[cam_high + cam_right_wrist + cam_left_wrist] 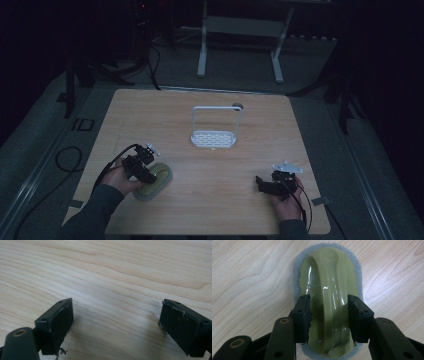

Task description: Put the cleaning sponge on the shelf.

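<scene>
white rack (214,131) mid-table, bare wood (250,170) around it

Right gripper (116,322) hangs low over the wooden table (120,272), jaws spread wide with bare grain between them. Both black pads (63,322) show frayed, whitish edges, and a faint shadow lies on the table between the jaws.
</scene>
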